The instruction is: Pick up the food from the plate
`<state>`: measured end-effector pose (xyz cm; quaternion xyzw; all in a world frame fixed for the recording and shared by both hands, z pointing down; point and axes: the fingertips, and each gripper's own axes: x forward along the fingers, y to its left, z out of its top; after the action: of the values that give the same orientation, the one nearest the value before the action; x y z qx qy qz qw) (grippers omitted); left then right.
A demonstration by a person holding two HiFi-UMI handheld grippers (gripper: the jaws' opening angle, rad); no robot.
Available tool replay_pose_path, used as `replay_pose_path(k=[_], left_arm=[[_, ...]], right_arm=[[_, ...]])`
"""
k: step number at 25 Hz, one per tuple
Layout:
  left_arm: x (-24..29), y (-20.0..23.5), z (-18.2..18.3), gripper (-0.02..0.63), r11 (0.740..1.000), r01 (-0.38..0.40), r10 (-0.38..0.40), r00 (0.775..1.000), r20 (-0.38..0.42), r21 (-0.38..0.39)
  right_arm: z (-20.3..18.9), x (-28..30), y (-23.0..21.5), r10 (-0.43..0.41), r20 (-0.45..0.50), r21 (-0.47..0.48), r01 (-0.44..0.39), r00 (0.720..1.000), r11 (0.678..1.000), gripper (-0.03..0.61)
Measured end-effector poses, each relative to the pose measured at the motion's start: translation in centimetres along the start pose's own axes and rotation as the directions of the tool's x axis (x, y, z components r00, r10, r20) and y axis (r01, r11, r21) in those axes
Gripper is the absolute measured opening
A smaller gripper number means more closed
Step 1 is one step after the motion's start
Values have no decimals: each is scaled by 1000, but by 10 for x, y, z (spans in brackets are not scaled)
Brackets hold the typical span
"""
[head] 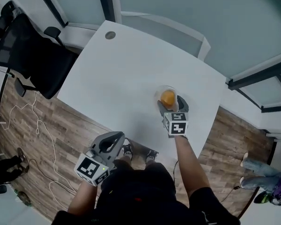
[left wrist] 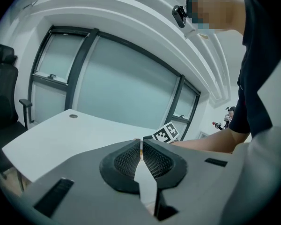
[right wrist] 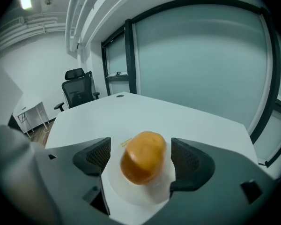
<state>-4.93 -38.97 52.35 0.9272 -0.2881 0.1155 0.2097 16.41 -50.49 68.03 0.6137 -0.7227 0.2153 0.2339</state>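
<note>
Right of centre: my right gripper, jaws wide, brackets the orange bun on its plate; I'd close gently, centred. Lower left, my left gripper hangs closed, empty.

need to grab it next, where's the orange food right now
In the head view the orange food sits on a clear plate at the table's right side; the right gripper view shows it between the right gripper's open jaws.
</note>
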Motion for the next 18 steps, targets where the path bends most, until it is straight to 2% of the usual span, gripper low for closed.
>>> replay_pose_path(k=[4,10,18], left_arm=[[-4,11,-4,34,999,-24,24,1000,-4,-29],[-7,17,-5,34,999,-37,37,999,-11,-33],[-2,19,-3,34,1000,-18,18,1000,-10,-25]], right_arm=[[-15,23,-3,-17,-47,8,18,999,1000,387],[-27,37,-6,-7,-95,81,15,995,997,387],[1,23,0,15,17,66,-16,1000,998,385]])
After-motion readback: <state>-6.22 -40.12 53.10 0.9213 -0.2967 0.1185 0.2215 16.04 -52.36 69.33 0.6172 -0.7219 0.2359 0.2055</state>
